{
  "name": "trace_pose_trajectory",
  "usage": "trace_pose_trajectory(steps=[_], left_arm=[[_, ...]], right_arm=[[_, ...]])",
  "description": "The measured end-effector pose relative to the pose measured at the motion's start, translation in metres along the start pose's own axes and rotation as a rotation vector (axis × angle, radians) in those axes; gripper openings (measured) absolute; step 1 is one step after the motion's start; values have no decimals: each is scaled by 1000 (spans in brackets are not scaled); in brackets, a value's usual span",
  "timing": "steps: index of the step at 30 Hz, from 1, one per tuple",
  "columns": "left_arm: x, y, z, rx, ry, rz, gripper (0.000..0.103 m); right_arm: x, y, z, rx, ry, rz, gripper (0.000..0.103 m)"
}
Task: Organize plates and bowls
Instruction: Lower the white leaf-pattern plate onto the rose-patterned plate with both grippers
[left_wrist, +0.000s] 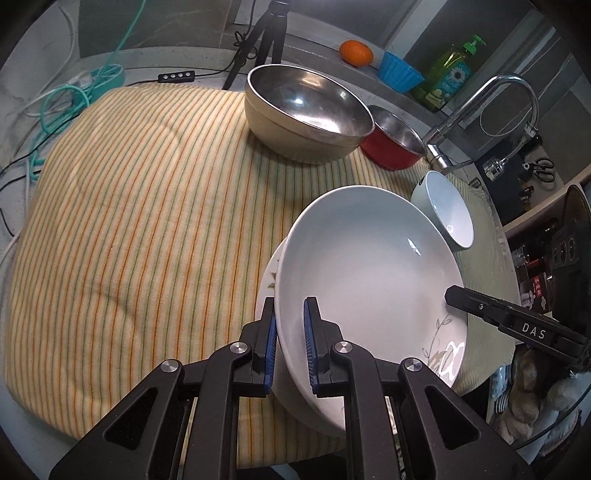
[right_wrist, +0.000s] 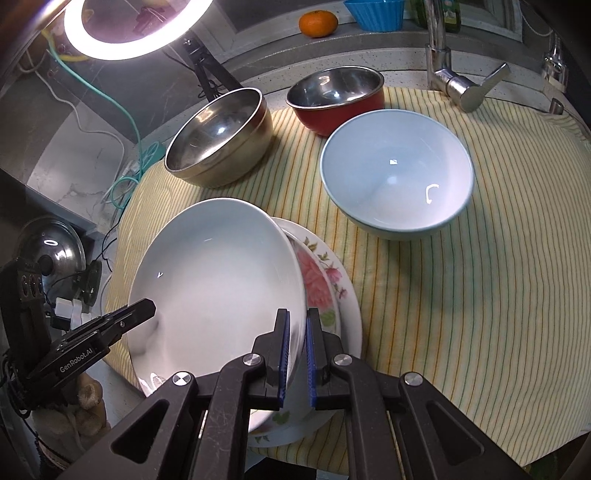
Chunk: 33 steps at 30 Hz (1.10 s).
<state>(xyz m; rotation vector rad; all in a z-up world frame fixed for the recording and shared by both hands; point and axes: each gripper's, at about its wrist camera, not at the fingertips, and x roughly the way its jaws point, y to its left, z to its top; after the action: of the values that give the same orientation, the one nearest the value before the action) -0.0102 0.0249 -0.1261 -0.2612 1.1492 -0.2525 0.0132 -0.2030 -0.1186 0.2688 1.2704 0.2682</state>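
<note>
A plain white deep plate (left_wrist: 369, 266) is held tilted above a floral plate (right_wrist: 325, 291) on the striped cloth. My left gripper (left_wrist: 290, 332) is shut on the white plate's near rim. My right gripper (right_wrist: 295, 350) is shut on the opposite rim of the same plate (right_wrist: 218, 284); it shows in the left wrist view (left_wrist: 454, 295) at the plate's right edge. The floral plate's edge (left_wrist: 267, 280) peeks out under the white plate. A light blue bowl (right_wrist: 397, 173), a red steel-lined bowl (right_wrist: 336, 98) and a beige steel bowl (right_wrist: 221, 136) stand behind.
A striped cloth (left_wrist: 129, 221) covers the counter. A faucet (left_wrist: 480, 107) stands at the far right, with a blue cup (left_wrist: 399, 72), an orange (left_wrist: 355, 52) and a soap bottle (left_wrist: 448, 75) on the ledge. A ring light (right_wrist: 129, 26), a tripod and cables are at the left.
</note>
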Motion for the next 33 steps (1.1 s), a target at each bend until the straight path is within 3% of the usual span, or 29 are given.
trace_pose_trajectory(steps=[33], left_arm=[[14, -16, 1, 86, 28, 59, 12]], right_arm=[[8, -4, -7, -12, 26, -27, 10]])
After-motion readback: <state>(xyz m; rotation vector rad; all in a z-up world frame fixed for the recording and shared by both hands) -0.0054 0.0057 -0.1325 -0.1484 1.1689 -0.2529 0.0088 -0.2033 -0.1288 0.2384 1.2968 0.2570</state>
